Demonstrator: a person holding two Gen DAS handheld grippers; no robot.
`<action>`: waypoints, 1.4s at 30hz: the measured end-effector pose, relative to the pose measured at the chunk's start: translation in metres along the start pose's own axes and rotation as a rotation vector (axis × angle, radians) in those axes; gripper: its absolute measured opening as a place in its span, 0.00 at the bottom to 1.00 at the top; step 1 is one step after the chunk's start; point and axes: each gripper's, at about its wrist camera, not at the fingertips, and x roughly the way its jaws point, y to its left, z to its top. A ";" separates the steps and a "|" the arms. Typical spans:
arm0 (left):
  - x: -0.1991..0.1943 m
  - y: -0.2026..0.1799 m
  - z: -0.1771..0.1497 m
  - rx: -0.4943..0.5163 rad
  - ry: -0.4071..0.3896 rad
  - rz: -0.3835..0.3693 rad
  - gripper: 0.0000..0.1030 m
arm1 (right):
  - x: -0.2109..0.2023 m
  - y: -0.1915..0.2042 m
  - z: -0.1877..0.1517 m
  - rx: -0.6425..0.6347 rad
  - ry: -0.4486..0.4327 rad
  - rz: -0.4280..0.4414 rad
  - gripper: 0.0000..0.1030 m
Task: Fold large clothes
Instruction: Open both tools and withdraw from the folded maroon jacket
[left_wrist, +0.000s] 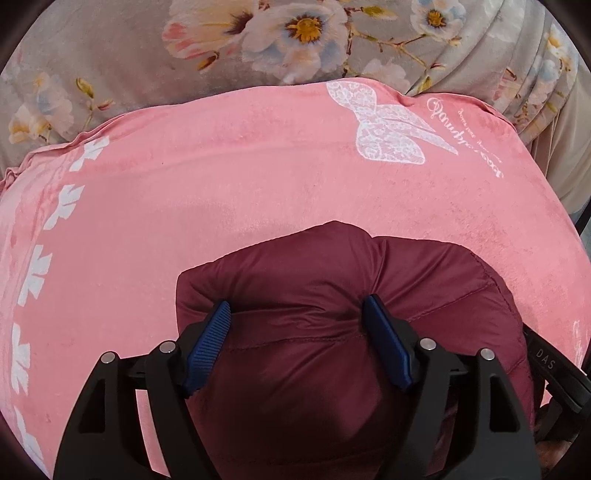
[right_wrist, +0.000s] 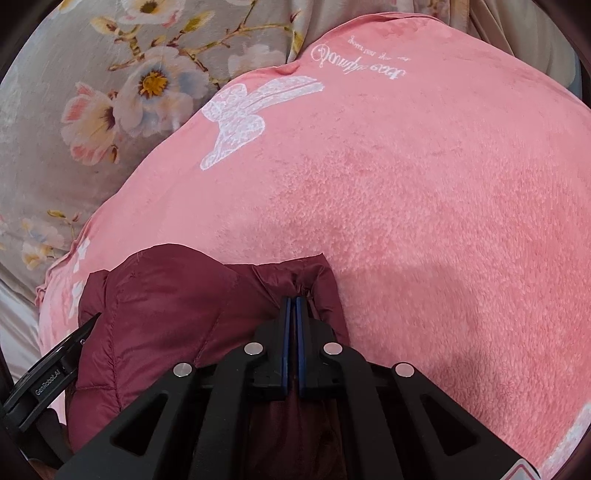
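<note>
one maroon quilted jacket lies bunched on one pink plush blanket, at the blanket's near edge. the blanket bears one white butterfly print and one line of white script toward its far side, plus a column of white leaf motifs along its left border; five of these show clearly in the left wrist view. beyond the blanket's far edge lies one grey floral bedsheet.

two grippers are in view, each with two blue ribbed pads on black arms. left gripper: jaws released, standing wide apart over the jacket; one stitched seam of the jacket runs between the pads, and the puffed fabric bulges up between them. the right pad lies against a gathered fold of the jacket, while the left pad sits at the jacket's left part; neither visibly squeezes the fabric.

right gripper: jaws clenched, pads almost together, pinching a small puckered fold at the jacket's far right corner, just beside the bare pink blanket. in the right wrist view the jacket spreads left of these jaws, and the black side of the other gripper shows at the jacket's left edge. the blanket fills the area right of and beyond the jacket, with the butterfly print and the floral bedsheet farther off to the left.
</note>
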 end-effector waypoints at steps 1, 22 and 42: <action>0.001 -0.001 -0.001 0.001 -0.003 0.004 0.71 | 0.000 0.000 0.000 -0.002 -0.002 -0.001 0.00; -0.040 0.014 -0.007 -0.015 -0.024 -0.030 0.76 | -0.104 0.001 0.006 -0.107 -0.021 0.054 0.12; -0.075 0.013 -0.100 0.036 0.133 -0.156 0.83 | -0.095 -0.016 -0.088 -0.142 0.172 0.046 0.03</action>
